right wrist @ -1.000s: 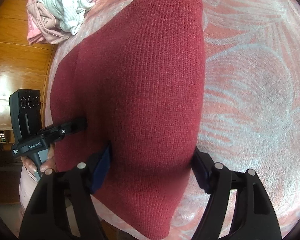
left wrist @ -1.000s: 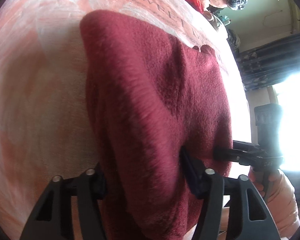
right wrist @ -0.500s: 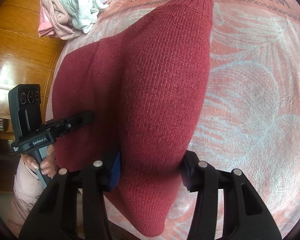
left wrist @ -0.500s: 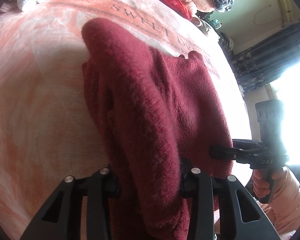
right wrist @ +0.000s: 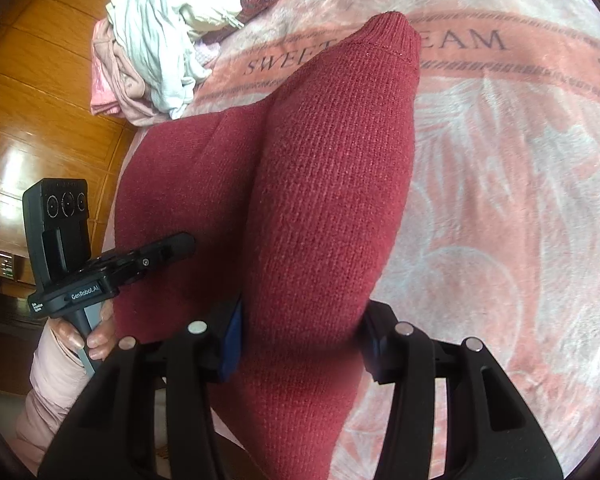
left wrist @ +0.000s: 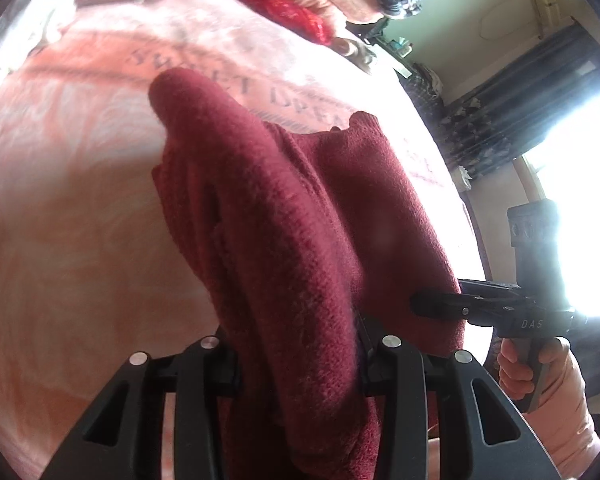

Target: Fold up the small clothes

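Both the left gripper (left wrist: 300, 360) and the right gripper (right wrist: 300, 336) are clenching the near edge of the maroon sweater (right wrist: 324, 184), which is trailing ahead of them onto the pink blanket (right wrist: 500, 200); judged best: carrying both corners forward level, keeping the fold line straight

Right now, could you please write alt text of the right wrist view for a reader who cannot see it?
The right gripper is closed on a dark red knit garment that stretches away over a pink blanket printed with letters. The left gripper pinches the garment's left edge, and loose clothes are piled beyond.
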The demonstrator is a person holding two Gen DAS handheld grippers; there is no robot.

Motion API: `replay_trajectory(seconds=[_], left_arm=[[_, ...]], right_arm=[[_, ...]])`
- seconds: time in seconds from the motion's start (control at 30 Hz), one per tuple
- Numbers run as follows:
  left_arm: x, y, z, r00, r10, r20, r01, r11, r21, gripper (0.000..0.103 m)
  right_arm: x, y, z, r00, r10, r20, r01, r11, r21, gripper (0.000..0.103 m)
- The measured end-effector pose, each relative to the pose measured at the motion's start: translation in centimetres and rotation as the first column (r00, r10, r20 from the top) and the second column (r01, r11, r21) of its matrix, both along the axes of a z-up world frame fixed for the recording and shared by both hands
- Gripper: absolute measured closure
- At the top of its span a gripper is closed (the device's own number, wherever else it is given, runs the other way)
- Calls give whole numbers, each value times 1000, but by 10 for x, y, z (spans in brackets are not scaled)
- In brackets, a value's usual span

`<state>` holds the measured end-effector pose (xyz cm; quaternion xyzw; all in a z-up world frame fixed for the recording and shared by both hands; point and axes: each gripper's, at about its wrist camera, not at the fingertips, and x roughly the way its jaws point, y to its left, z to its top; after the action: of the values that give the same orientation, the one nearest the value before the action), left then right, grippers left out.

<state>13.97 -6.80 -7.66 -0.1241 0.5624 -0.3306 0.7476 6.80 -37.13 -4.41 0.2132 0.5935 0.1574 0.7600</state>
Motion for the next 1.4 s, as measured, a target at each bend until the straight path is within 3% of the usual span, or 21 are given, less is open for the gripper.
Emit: replay_trajectory(seconds=[0.23, 0.5, 0.67, 1.2, 1.33, 1.4], left_arm=[[15, -78, 9, 999, -26, 35, 27, 999, -24, 64], [24, -157, -21, 997, -76, 29, 75, 997, 26, 64], [20, -165, -39, 996, -87, 27, 85, 994, 69, 63], [18, -172, -54, 991, -114, 65, 107, 989, 107, 57], [16, -168, -59, 993, -97, 63, 91, 991, 100, 54], [14, -162, -54, 995, -82, 54, 76, 991, 108, 51]], right_arm=[[-3, -78, 11, 997, -71, 42, 72, 997, -15, 56], [2, -134, -34, 991, -134, -27, 134, 991, -10, 56], [5, -136, -45, 993, -110, -42, 110, 994, -8, 55], [-9, -150, -68, 989, -133, -63, 135, 991, 21, 50], [-14, -147, -63, 991, -122, -52, 122, 992, 5, 34], [-25, -147, -51, 993, -115, -31, 115, 993, 3, 31]])
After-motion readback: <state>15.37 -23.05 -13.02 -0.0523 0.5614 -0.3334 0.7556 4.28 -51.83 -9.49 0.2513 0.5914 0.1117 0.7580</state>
